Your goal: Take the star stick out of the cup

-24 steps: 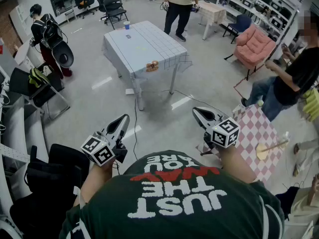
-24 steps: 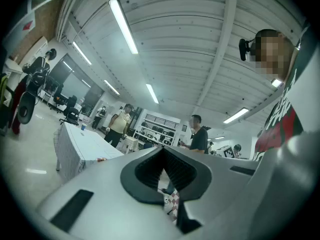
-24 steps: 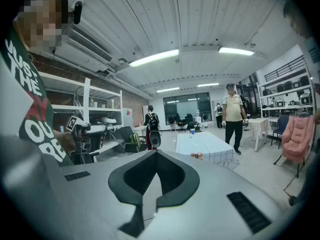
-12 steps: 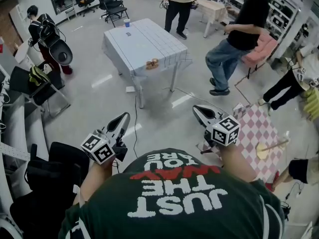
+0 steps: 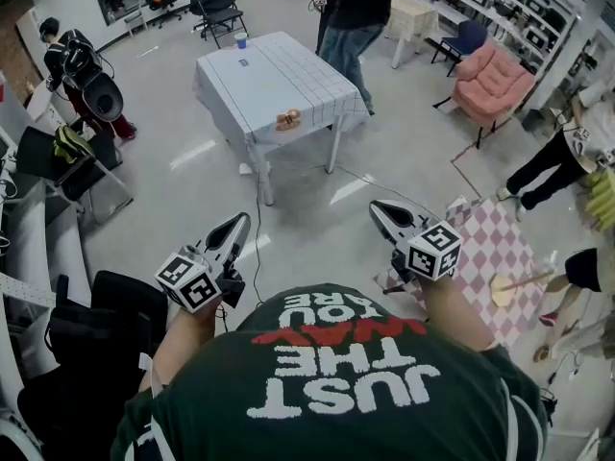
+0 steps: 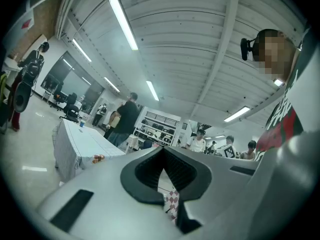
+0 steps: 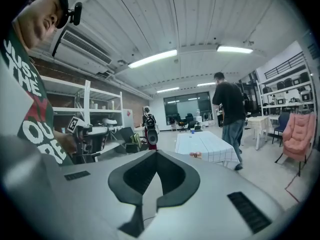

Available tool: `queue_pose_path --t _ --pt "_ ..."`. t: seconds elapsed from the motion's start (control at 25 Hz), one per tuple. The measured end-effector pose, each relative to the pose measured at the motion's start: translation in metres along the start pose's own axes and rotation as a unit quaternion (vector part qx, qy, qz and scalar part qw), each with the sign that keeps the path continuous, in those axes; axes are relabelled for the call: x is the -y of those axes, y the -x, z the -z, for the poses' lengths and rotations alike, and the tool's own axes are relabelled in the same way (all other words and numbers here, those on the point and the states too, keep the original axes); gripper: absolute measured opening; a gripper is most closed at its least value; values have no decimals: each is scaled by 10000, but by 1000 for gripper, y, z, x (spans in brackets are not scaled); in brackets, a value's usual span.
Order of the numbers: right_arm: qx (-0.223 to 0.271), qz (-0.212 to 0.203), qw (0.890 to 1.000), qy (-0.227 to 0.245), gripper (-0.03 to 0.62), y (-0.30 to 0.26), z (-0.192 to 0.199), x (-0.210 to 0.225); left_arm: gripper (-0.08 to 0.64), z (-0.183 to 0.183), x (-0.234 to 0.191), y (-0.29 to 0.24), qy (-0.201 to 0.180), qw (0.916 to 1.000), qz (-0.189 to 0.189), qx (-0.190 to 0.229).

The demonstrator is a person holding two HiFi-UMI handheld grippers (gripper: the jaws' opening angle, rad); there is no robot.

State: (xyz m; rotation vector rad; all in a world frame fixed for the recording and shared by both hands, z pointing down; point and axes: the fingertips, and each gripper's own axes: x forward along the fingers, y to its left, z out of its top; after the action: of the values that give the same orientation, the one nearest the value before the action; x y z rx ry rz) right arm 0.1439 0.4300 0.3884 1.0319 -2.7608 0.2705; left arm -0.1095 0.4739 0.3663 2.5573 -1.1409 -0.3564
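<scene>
Claws both low over grey floor (image 5: 307, 229). On the left, left claw (image 5: 238, 223) closed tight, nothing between its jaws. White gridded tabletop (image 5: 279, 75) well ahead of it, small brown item (image 5: 287, 119) at near edge, person in dark top (image 5: 360, 8) standing behind. Then right claw (image 5: 378, 207), also closed and empty. Pink checked tabletop (image 5: 495, 248) just right of right claw; star stick (image 5: 527, 280) lies over it, thin rod with yellow end, too small to tell what holds it.

Bare floor (image 5: 298, 224) leads to the table (image 5: 274, 80); a person (image 5: 357, 12) stands beside it.
</scene>
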Motion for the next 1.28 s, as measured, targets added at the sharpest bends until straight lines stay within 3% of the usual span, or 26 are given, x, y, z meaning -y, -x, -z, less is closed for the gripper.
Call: queue_pose_path --t 0.4,0.64,0.76,1.08,1.28 --pt "-125 -131 9997 167 32 55 0 32 7 24 55 -70 29 9995 303 -12" --pt "-140 -212 9994 247 32 94 9 61 6 48 85 -110 242 9995 213 64" --pt "-118 -219 9995 189 32 101 14 74 6 55 94 -125 122 9994 306 -74" --pt "-77 -215 9997 3 32 83 21 106 6 53 73 -154 63 9994 257 -229" --pt "-149 -142 9998 -54 34 43 21 135 6 52 23 -184 168 9989 305 -299"
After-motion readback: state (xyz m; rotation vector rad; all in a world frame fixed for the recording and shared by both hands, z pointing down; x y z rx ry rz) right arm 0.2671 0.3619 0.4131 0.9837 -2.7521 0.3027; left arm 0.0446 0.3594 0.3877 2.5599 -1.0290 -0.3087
